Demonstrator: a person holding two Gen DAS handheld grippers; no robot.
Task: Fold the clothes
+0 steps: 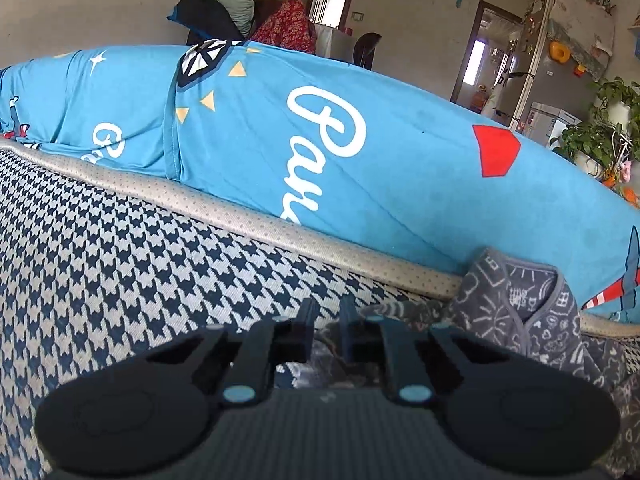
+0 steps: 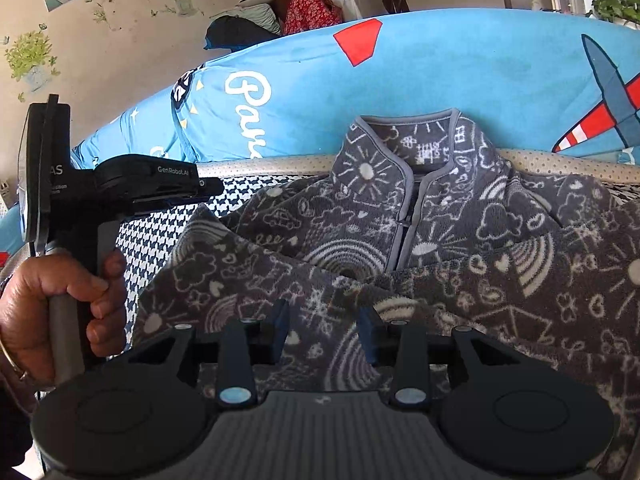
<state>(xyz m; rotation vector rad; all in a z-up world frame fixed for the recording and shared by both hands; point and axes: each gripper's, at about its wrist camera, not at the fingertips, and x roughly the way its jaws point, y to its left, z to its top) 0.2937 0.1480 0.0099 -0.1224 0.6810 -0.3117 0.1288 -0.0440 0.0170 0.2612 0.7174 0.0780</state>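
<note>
Left gripper [image 1: 326, 330]: jaws were closed down to a narrow gap, pinching what looked like a thin edge of the grey fleece jacket [image 1: 532, 312]; the exact contact was dark and blurred. Right gripper [image 2: 324, 332]: jaws stood partly closed, with a fold of the same jacket [image 2: 400, 240] bunched between the pads, apparently gripped.

Jacket look: dark grey fleece with white doodle print (suns, clouds, hearts, rainbow arcs), lighter grey binding along the stand-up collar and front placket, zip closed up the front. Collar end lay away from the right wrist camera, propped against the beige dotted edging [image 1: 224, 208]. Near hem was lifted and rumpled over the chest; a sleeve lay off to the left side.

It lay on a navy-and-white houndstooth cover [image 1: 120, 280]. Just behind the edging sat a blue printed bolster [image 1: 400, 160] with white script, a red shape and a plane motif.

In the right wrist view, the left hand [image 2: 60, 308] was wrapped around the left gripper's grey handle, to the jacket's left.
</note>
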